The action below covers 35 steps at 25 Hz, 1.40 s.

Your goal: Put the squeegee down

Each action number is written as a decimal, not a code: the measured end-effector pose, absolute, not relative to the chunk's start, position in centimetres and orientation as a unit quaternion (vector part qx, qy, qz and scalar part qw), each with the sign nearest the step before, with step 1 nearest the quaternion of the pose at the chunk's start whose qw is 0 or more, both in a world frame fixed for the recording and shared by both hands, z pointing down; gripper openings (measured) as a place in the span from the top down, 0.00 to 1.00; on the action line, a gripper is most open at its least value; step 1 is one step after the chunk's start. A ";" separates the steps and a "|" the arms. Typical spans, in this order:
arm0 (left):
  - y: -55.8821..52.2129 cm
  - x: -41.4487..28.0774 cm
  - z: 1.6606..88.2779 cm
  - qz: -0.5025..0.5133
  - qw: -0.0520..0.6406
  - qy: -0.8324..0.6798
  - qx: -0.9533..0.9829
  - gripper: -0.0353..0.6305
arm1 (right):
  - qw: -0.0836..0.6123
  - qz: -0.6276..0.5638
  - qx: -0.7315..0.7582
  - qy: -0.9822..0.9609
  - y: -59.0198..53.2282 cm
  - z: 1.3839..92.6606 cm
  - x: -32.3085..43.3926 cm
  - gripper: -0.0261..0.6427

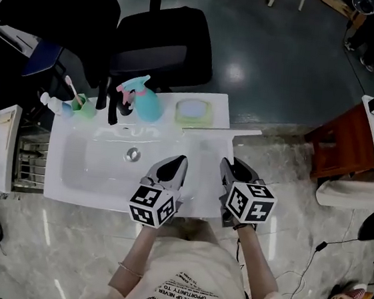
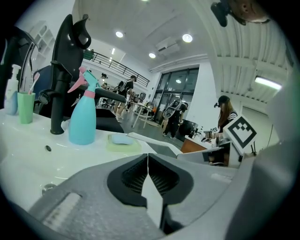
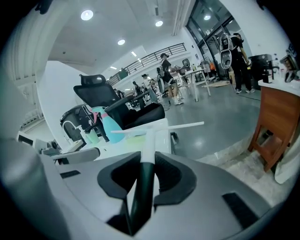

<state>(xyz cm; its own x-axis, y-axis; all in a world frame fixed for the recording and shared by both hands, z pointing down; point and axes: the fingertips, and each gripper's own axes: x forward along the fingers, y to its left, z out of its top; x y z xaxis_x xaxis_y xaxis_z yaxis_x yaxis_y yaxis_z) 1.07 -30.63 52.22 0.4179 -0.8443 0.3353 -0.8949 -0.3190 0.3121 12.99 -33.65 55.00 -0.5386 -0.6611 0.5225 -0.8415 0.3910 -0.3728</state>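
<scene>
**One squeegee, gripped in my right tongs, blade over the right end of the counter**

The squeegee points away from me. Its dark handle passes between the jaws of my right tongs, and its long axis runs forward to the white blade, which lies crosswise at the far end. In the head view the blade is over the back right corner of the white counter, near the pale green dish, and one end of it reaches past the counter's right edge. Whether the blade touches the surface, I cannot tell.

The right jaws stand only as wide as the handle, and the pads press on it from both sides. I judge that the next move is to lower the handle to the flat part right of the basin and then to open.

My left tongs is just beside the right one, over the front of the basin. Its jaws are closed tip to tip and hold nothing.
</scene>
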 end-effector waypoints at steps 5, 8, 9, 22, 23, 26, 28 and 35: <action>-30.8 0.8 53.0 0.056 0.241 -0.540 0.805 0.91 | 0.166 0.316 0.454 -0.816 -33.8 56.2 12.3 0.82; -30.8 0.9 53.6 0.061 0.249 -0.535 0.805 0.91 | 0.177 0.319 0.455 -0.812 -33.8 56.8 12.0 0.82; -30.7 0.9 53.8 0.062 0.252 -0.533 0.805 0.91 | 0.182 0.319 0.455 -0.811 -33.8 57.1 11.8 0.82; -30.8 1.2 55.1 0.077 0.273 -0.502 0.817 0.91 | 0.246 0.297 0.474 -0.792 -33.9 58.2 11.4 0.82; -30.8 1.3 55.1 0.078 0.274 -0.500 0.818 0.91 | 0.250 0.295 0.474 -0.791 -33.9 58.2 11.4 0.82; -30.8 1.2 55.2 0.079 0.276 -0.495 0.820 0.91 | 0.263 0.286 0.477 -0.788 -33.8 58.4 11.2 0.82; -30.8 1.2 55.2 0.079 0.276 -0.493 0.821 0.91 | 0.272 0.278 0.480 -0.786 -33.8 58.5 11.2 0.82; -30.7 1.3 55.0 0.078 0.276 -0.489 0.824 0.91 | 0.279 0.264 0.489 -0.783 -33.8 58.4 11.3 0.82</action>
<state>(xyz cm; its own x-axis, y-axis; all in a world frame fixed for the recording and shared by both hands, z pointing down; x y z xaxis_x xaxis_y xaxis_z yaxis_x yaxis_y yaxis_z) 1.32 -30.73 55.04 0.5097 -0.7624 0.3988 -0.8487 -0.3692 0.3788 11.27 -33.78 58.38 -0.3670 -0.6184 0.6948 -0.9129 0.3829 -0.1414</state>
